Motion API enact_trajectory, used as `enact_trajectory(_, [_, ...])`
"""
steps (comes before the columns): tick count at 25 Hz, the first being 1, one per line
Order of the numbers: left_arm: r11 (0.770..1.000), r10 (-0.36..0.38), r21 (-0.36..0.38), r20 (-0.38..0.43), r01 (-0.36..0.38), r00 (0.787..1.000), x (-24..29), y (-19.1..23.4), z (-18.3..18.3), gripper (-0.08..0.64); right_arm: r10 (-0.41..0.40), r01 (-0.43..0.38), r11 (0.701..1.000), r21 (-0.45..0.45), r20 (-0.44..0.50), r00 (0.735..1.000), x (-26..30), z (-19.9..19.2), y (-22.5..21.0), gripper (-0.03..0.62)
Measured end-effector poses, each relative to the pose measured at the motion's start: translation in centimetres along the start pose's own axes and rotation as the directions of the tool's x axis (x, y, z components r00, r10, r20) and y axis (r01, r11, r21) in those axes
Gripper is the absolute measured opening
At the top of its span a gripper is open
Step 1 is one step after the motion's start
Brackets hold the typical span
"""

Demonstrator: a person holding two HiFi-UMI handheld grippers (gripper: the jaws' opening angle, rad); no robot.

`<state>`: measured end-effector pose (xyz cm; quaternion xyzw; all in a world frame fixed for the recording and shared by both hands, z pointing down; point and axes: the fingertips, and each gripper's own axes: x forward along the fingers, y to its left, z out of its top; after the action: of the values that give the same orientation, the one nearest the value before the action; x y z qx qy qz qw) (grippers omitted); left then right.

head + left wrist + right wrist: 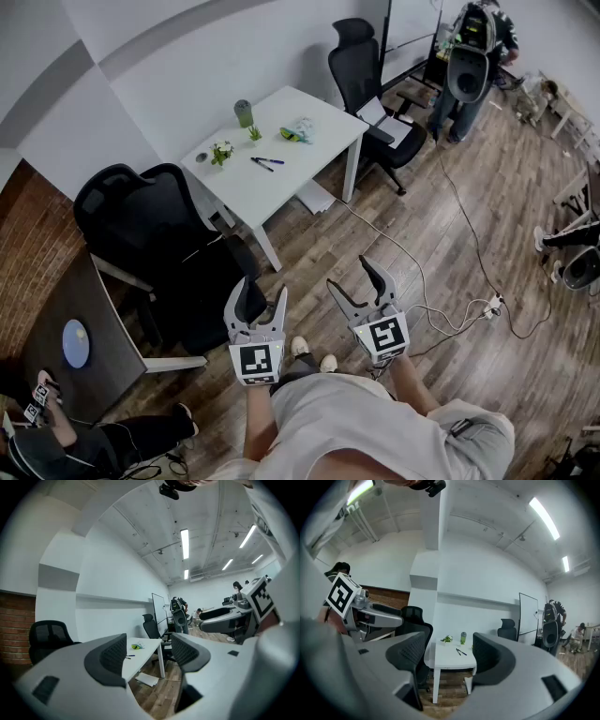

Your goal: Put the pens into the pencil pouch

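Two dark pens [267, 162] lie side by side on a small white table [309, 112] some way ahead of me. A green and pale pencil pouch [296, 133] rests on the same table, to the right of the pens. I hold both grippers level over the wooden floor, well short of the table. My left gripper [262, 295] is open and empty, and so is my right gripper [349, 274]. Between the left gripper's jaws, the left gripper view shows the pouch [137, 646] and the pens [127, 656] far off. The right gripper view shows the pens [461, 651] on the table [450, 660].
A green bottle [244, 113], two small plants [221, 153] and a small round object stand on the table. Black office chairs [150, 234] [361, 66] flank it. White sheets [314, 197] lie beneath it. A cable and power strip [487, 305] cross the floor at right. People stand at back right.
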<state>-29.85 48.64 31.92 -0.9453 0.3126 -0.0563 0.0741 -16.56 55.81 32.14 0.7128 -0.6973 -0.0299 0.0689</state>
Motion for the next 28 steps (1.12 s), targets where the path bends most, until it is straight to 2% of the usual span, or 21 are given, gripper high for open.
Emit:
enact_trajectory(7, [1.000,0.011,-0.005,0.010,-0.011,1.000,0.2,0.4,0.0,0.290,0.004,-0.004,1.000,0.028,0.015,1.000,0.6,-0.9,0.1,0.332])
enact_trajectory(14, [1.000,-0.004,-0.003,0.001,0.004,1.000,2.7,0.7,-0.7,0.286,-0.010,0.010,1.000,0.018,0.017,1.000,2.2,-1.4,-1.3,0.350])
enact_trajectory(28, [1.000,-0.031,-0.004,0.019,0.031,0.999,12.0,6.2,-0.5,0.281,-0.020,0.020,1.000,0.001,-0.005,1.000,12.1,-1.1,-4.7,0.350])
